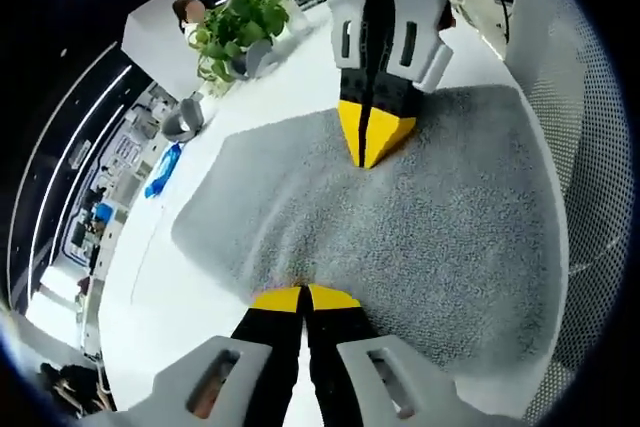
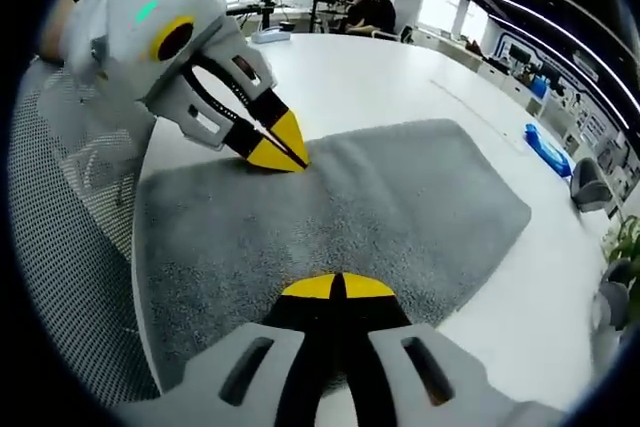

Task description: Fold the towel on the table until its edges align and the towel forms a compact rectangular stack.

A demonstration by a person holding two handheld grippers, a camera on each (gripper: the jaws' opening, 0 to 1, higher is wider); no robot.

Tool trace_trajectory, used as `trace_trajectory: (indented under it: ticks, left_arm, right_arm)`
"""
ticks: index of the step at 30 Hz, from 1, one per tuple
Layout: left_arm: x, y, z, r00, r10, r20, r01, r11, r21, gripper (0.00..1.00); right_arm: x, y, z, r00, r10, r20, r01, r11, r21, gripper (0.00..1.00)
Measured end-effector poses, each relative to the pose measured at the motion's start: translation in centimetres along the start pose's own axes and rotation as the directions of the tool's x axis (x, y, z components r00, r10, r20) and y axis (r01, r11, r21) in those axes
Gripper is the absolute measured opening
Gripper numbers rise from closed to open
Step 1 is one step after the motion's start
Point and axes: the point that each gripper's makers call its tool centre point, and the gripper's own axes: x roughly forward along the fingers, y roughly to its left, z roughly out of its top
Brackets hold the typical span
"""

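Observation:
A grey towel (image 1: 400,237) lies spread flat on the white table (image 1: 290,77), also seen as the towel (image 2: 380,207) in the right gripper view. My left gripper (image 1: 305,299) is shut, its yellow tips resting at the towel's near edge with no cloth visibly between them. From the right gripper view the left gripper (image 2: 290,155) touches the towel's far edge. My right gripper (image 2: 335,287) is shut too, tips down on the opposite edge; in the left gripper view the right gripper (image 1: 372,147) points down onto the towel. The two grippers face each other across the towel.
A potted green plant (image 1: 235,27) and a grey cup (image 1: 180,122) stand on the table beyond the towel, with a blue item (image 1: 162,172) nearby. A mesh chair back (image 2: 60,247) borders the table edge. People sit at the far end (image 2: 370,2).

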Motion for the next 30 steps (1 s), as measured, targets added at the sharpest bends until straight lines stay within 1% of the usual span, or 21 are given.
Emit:
trace_trajectory:
  ticks: [1,2,3,4,6,7,8,9,10,11,13,14,15,16,17,18,22,23,25,27,30]
  left_arm:
    - [-0.4,0.0,2.6,0.993,0.0,0.117,0.002,1.0,-0.016,0.01]
    - [-0.9,-0.2,4.5,0.979,-0.007,0.205,0.01,1.0,-0.016,0.01]
    - [-1.4,-0.6,5.8,0.967,-0.016,0.252,0.022,0.999,-0.023,0.02]
    - [-1.7,-1.1,6.7,0.962,-0.033,0.27,0.043,0.999,-0.029,0.02]
    - [-1.9,-3.4,8.4,0.941,-0.125,0.313,0.144,0.989,-0.036,0.02]
    - [-1.9,-4.2,8.7,0.935,-0.158,0.317,0.174,0.984,-0.023,0.02]
    - [-1.6,-5.2,8.7,0.932,-0.196,0.304,0.212,0.977,-0.021,0.02]
    - [-1.5,-6.0,8.6,0.929,-0.226,0.292,0.242,0.97,-0.019,0.02]
    - [-1.4,-7.0,8.5,0.92,-0.264,0.29,0.277,0.961,-0.002,0.02]
    - [-1.2,-7.5,8.3,0.918,-0.278,0.283,0.29,0.957,-0.001,0.02]
    - [-0.5,-8.2,6.7,0.931,-0.3,0.207,0.303,0.953,0.019,0.02]
    - [0.3,-8.1,5.1,0.953,-0.277,0.124,0.27,0.96,0.069,0.01]
    - [0.5,-8.0,4.6,0.957,-0.269,0.107,0.26,0.961,0.092,0.01]
    - [0.3,-7.8,6.2,0.94,-0.264,0.216,0.232,0.959,0.166,0.01]
    - [0.5,-7.7,5.8,0.946,-0.257,0.196,0.239,0.964,0.112,0.01]
    - [0.7,-7.2,5.8,0.954,-0.231,0.19,0.222,0.973,0.064,0.01]
    - [1.3,-6.6,5.9,0.963,-0.198,0.183,0.19,0.98,0.06,0.01]
    - [1.4,-6.6,5.9,0.964,-0.196,0.182,0.187,0.98,0.062,0.01]
    - [1.3,-6.7,5.9,0.966,-0.191,0.177,0.179,0.981,0.08,0.01]
    - [1.2,-6.6,5.9,0.965,-0.189,0.18,0.175,0.98,0.09,0.01]
    - [1.2,-6.6,5.9,0.964,-0.192,0.183,0.18,0.98,0.08,0.01]
  right_arm:
    - [0.0,-0.1,0.1,1.0,0.005,0.019,-0.005,1.0,0.025,0.0]
    - [0.0,-0.1,0.1,0.999,0.009,0.03,-0.011,0.998,0.064,0.0]
    - [-0.1,-0.1,0.1,0.999,0.018,0.034,-0.021,0.994,0.104,0.0]
    - [-0.2,-0.3,0.1,0.999,0.029,0.04,-0.034,0.994,0.107,0.0]
    - [-0.7,-0.4,0.4,0.998,0.038,0.049,-0.042,0.995,0.095,0.0]
    - [-0.8,-0.4,0.4,0.998,0.039,0.051,-0.043,0.996,0.074,0.0]
    - [-1.3,-0.8,0.3,0.999,0.022,0.038,-0.022,1.0,0.008,0.0]
    - [-1.8,-0.8,0.1,0.999,0.02,0.027,-0.019,0.999,-0.028,0.0]
    - [-2.6,-0.5,-0.1,0.999,0.032,0.022,-0.03,0.997,-0.064,0.0]
    - [-3.2,-0.3,-0.4,0.999,0.038,0.018,-0.037,0.996,-0.087,0.0]
    - [-4.5,0.9,-1.0,0.997,0.073,0.023,-0.07,0.99,-0.124,0.0]
    - [-5.3,2.0,-1.3,0.993,0.115,0.029,-0.11,0.984,-0.138,0.0]
    - [-5.6,2.4,-1.4,0.991,0.127,0.032,-0.121,0.983,-0.14,0.0]
    - [-6.5,3.7,-1.9,0.988,0.151,0.039,-0.143,0.979,-0.147,0.0]
    - [-6.9,4.6,-2.3,0.984,0.176,0.029,-0.169,0.971,-0.169,0.0]
    - [-7.3,5.4,-2.8,0.983,0.182,0.019,-0.175,0.964,-0.2,0.02]
    - [-7.7,8.1,-4.4,0.972,0.234,-0.027,-0.234,0.945,-0.229,0.02]
    - [-7.5,8.2,-4.9,0.972,0.228,-0.051,-0.233,0.934,-0.272,0.02]
    - [-7.2,7.6,-5.6,0.981,0.178,-0.073,-0.192,0.929,-0.318,0.07]
    - [-6.9,7.8,-5.5,0.98,0.188,-0.067,-0.199,0.929,-0.311,0.09]
    - [-7.0,7.2,-5.5,0.984,0.146,-0.101,-0.174,0.902,-0.396,0.07]
